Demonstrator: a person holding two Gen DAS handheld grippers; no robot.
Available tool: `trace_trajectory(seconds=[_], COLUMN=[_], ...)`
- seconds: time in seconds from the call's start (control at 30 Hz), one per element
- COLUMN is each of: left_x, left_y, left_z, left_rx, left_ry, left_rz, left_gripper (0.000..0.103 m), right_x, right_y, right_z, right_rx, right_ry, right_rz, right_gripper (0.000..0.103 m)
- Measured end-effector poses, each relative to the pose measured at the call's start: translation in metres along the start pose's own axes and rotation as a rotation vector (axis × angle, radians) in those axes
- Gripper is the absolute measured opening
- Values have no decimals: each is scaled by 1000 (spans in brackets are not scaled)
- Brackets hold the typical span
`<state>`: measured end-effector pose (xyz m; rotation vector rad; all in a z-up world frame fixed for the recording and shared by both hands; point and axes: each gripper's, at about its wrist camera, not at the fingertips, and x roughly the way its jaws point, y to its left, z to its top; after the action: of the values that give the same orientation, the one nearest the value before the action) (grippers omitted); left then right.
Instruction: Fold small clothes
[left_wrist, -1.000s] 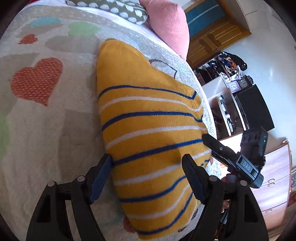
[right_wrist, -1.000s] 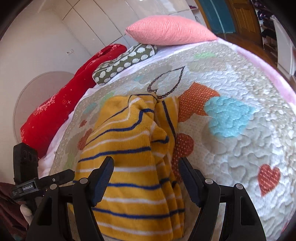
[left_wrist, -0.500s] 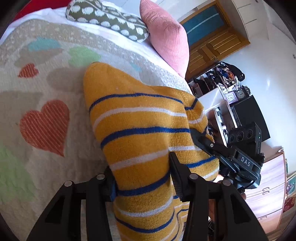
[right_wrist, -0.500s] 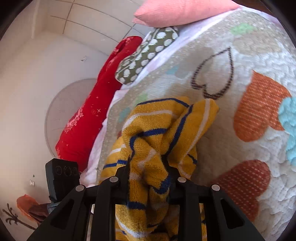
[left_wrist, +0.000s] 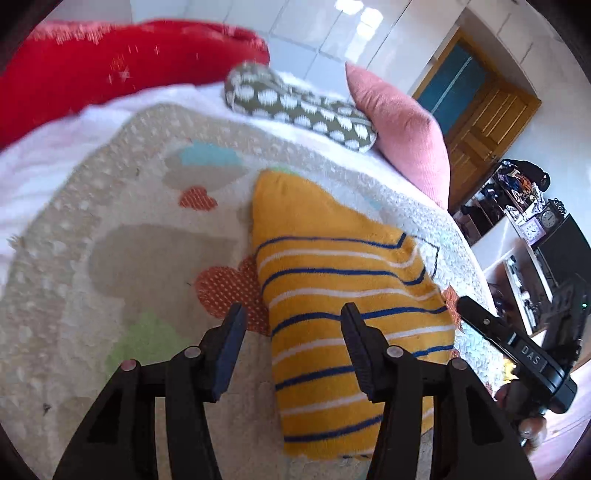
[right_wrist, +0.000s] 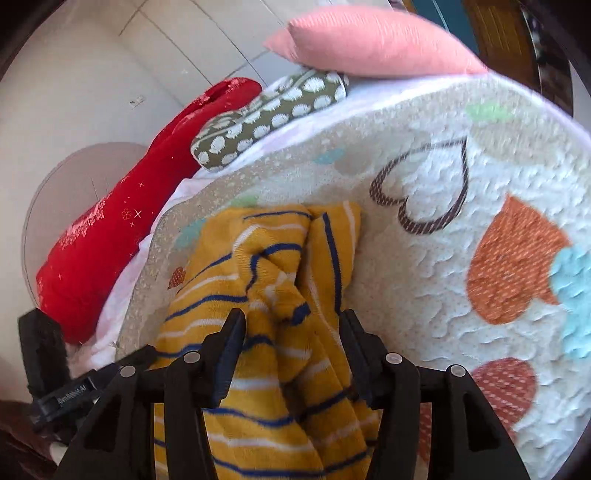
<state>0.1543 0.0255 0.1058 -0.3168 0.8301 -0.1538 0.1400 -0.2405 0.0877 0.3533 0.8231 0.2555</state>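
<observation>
A small yellow sweater (left_wrist: 351, 295) with blue and white stripes lies folded on the heart-patterned quilt (left_wrist: 147, 258). My left gripper (left_wrist: 291, 332) hovers over its near left edge. Its jaws are opening, and the pads stand clear of the cloth. In the right wrist view the sweater (right_wrist: 266, 258) shows a bunched, creased side. My right gripper (right_wrist: 291, 332) straddles that bunch. Its jaws are opening too, and the knit lies loose between them without being pinched. The right gripper (left_wrist: 476, 317) also shows at the sweater's right edge in the left wrist view.
Along the far side of the bed lie a red cushion (left_wrist: 110, 66), a spotted olive bolster (left_wrist: 303, 107) and a pink pillow (left_wrist: 406, 136). A wooden door (left_wrist: 484, 122) and cluttered shelves (left_wrist: 517, 192) stand beyond the bed's right edge. The quilt (right_wrist: 443, 295) stretches to the right.
Half a second ago both grippers were shut on the sweater. Both have let go and drawn back and up, and the sweater now rests on the quilt.
</observation>
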Motion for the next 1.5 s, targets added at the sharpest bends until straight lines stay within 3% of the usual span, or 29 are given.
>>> trace_trajectory(seconds=[0.03, 0.1, 0.13, 0.23, 0.3, 0.37, 0.5, 0.6, 0.73, 0.93, 1.23, 1.5], left_x=[-24, -74, -99, -157, -171, -175, -157, -143, -125, -98, -56, -41], left_y=[-8, -23, -31, -45, -55, -61, -65, -54, -34, -15, -8, -1], left_z=[-5, -21, -30, -61, -78, -94, -117, -133, -149, -163, -163, -166], left_rx=[35, 105, 132, 167, 181, 223, 258, 230, 189, 160, 133, 98], left_ry=[-86, -278, -377, -600, -622, -573, -426, -316, -198, -101, 14, 76], left_rz=[61, 185, 233, 321, 362, 352, 278, 234, 208, 220, 191, 189], left_gripper=[59, 94, 101, 103, 103, 103, 103, 103, 103, 103, 103, 103], right_x=[-22, -67, -87, -138, -160, -171, -168, -169, -161, -118, -86, -64], right_y=[7, 20, 26, 41, 44, 44, 35, 34, 44, 52, 50, 37], right_z=[-4, -16, -23, -51, -72, -88, -106, -126, -149, -163, -170, -170], right_rx=[-50, -124, -149, -182, -175, -157, -121, -108, -138, -208, -255, -205], right_ry=[-55, -182, -248, -457, -584, -628, -471, -433, -368, -214, -139, -47], right_rz=[-32, -86, -121, -259, -311, -328, -265, -212, -205, -212, -251, -258], right_gripper=[63, 77, 89, 103, 103, 103, 103, 103, 103, 103, 103, 103])
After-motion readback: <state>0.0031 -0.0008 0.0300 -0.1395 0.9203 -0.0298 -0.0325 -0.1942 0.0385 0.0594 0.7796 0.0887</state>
